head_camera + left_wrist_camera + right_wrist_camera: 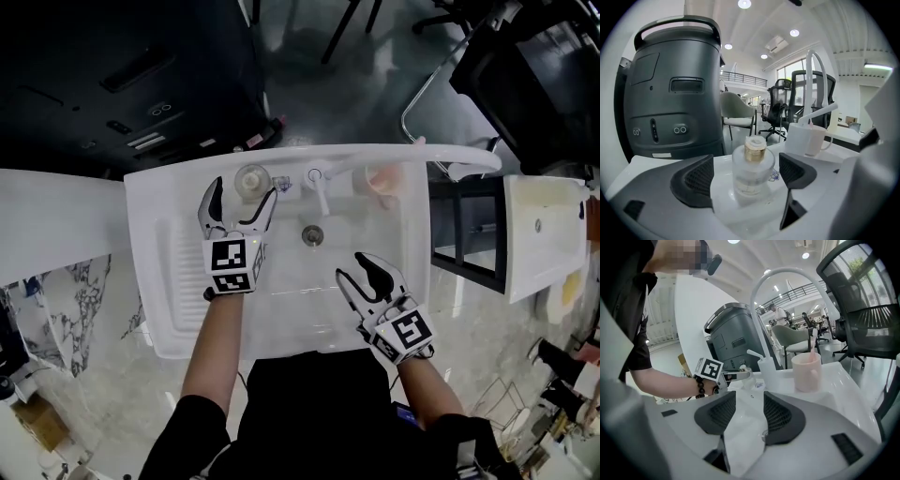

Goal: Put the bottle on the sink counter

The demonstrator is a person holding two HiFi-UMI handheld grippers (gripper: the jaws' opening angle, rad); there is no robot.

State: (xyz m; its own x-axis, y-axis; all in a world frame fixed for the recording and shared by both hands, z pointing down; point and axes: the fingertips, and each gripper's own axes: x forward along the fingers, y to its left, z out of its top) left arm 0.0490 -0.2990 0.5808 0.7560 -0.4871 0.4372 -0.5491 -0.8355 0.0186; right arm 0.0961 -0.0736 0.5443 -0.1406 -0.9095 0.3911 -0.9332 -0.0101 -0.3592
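A small clear bottle point(251, 180) with a gold cap stands upright on the back ledge of the white sink point(150, 202), left of the tap. My left gripper point(244, 193) is open, with a jaw on either side of the bottle and a gap at each pad. In the left gripper view the bottle point(752, 171) stands free between the dark pads point(696, 180). My right gripper point(353, 269) hangs open over the basin, nothing between its jaws. The right gripper view shows those jaws point(749, 413) open, with the bottle point(746, 377) far off.
The tap point(319, 187) and a white pump dispenser point(768, 367) stand at the ledge's middle, with a pink cup point(382, 178) to their right. The drain point(312, 234) lies in the basin and a ribbed drainboard point(183, 272) at left. A grey machine point(675, 93) stands behind the sink.
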